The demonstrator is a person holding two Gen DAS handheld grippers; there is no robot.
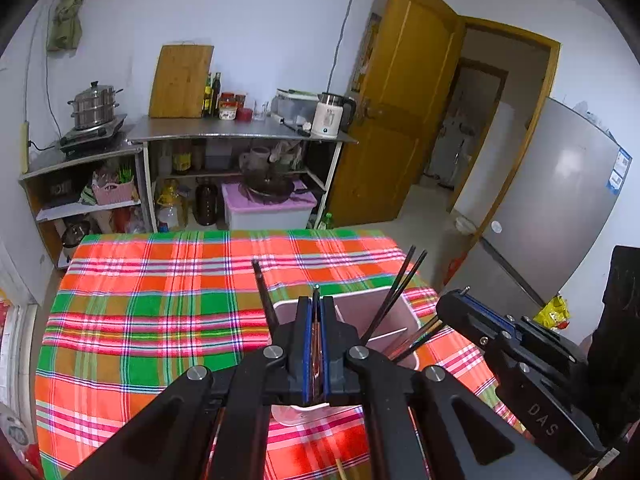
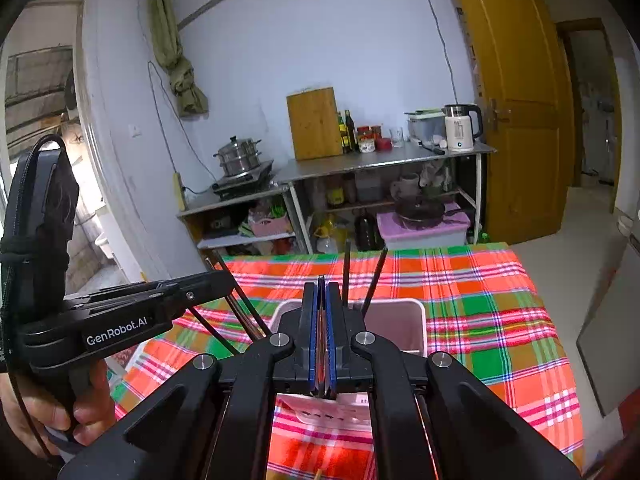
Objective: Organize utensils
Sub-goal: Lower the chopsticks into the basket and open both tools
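Two pairs of tongs hang over the plaid-covered worktop [image 1: 160,312], each with its jaws pressed together on a thin reddish-brown stick, by the look of it a chopstick, though only a sliver shows between the blue pads. The left tongs [image 1: 316,300] and the right tongs [image 2: 321,292] both point forward and downward at the pale pink holder [image 1: 384,312], which stands on the cloth just beyond their tips, the left pair over its near left side and the right pair reaching in from the right. Several dark chopsticks [image 1: 396,292] already stand in it, leaning outward at different angles. Each held stick runs lengthwise along its tongs, so my judgement is that its end must be tipped down into the open top of the holder; neither hand looks clearly nearer. The holder's near wall and its inside are hidden behind the tong bodies, so which compartment lies under each tip cannot be told. A white object with print lies under the tongs, mostly covered. A hand [image 2: 60,412] grips the left handle.
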